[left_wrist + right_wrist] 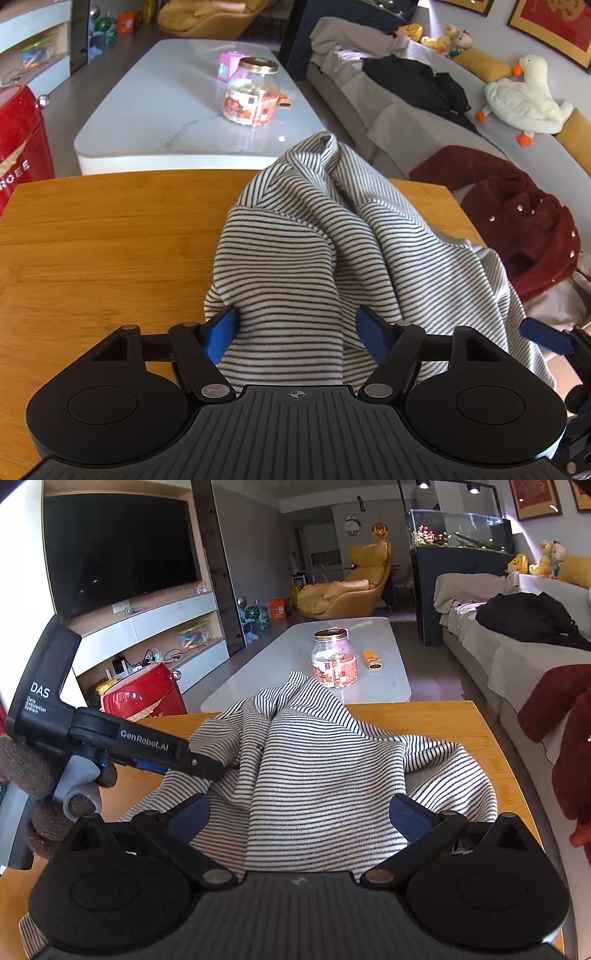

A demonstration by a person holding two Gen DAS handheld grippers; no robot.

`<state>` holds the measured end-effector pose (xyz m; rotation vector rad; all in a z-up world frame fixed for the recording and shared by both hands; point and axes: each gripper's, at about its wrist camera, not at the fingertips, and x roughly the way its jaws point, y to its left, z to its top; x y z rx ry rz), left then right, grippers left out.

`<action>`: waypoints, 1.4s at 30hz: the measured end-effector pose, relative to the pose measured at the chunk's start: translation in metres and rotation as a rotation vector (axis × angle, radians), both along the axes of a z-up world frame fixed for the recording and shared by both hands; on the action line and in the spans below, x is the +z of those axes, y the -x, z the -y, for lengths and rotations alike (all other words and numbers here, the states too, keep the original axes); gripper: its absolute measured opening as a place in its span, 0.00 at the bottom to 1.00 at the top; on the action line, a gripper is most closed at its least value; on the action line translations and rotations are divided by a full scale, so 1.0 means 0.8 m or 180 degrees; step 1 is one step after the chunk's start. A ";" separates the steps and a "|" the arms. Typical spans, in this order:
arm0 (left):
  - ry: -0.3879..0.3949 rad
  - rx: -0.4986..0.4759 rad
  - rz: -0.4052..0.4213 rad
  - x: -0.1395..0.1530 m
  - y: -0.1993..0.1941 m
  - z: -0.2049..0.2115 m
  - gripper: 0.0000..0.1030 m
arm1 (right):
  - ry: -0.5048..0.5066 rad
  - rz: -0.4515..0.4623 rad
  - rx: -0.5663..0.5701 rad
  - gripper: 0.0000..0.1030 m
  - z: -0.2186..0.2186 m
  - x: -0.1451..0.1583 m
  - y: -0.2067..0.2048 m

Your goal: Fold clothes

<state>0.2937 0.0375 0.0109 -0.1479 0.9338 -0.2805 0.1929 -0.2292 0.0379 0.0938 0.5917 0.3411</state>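
Striped shirt (314,236) sits bunched on the wooden bench (103,236), toward its right side, with one edge spilling off the right rim in the left wrist view. Left gripper (297,334) — fingers spread wide, blue pads (221,332) on either side of a fold of shirt; cloth lies between them but they are not pinched on it. Right gripper (299,814) is likewise spread, pads (408,818) flanking the near hem, fabric running under and between them, no clamp visible. In the right wrist view the left gripper's body (110,734) comes in from the left, held by a hand (48,794) in a brown knit glove, its tip resting on the shirt's left part. Shirt is creased, one peak raised toward the far bench edge, nothing flat yet. Beyond the bench: a white coffee table (391,686) with a jar (334,657) and a small orange item (372,659) beside it. Sofa (406,122) on the right carries a black garment (417,81), a dark red garment (517,221) and a plush goose (524,96). Red case (144,694) stands left of the bench — TV (118,542) on the wall above it, yellow chair (351,587) at the back.
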 end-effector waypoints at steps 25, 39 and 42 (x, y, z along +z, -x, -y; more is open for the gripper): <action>-0.0084 -0.0456 -0.0109 -0.001 0.067 -0.039 0.21 | -0.0117 -0.0826 0.1059 1.00 -0.022 -0.024 0.015; -0.0339 0.0059 0.0740 0.072 0.119 -0.118 0.20 | 0.0807 0.0388 0.0506 0.55 -0.151 0.021 0.047; -0.0366 0.0121 0.0743 0.060 0.117 -0.123 0.20 | 0.0908 0.0239 0.0477 0.54 -0.182 0.007 0.011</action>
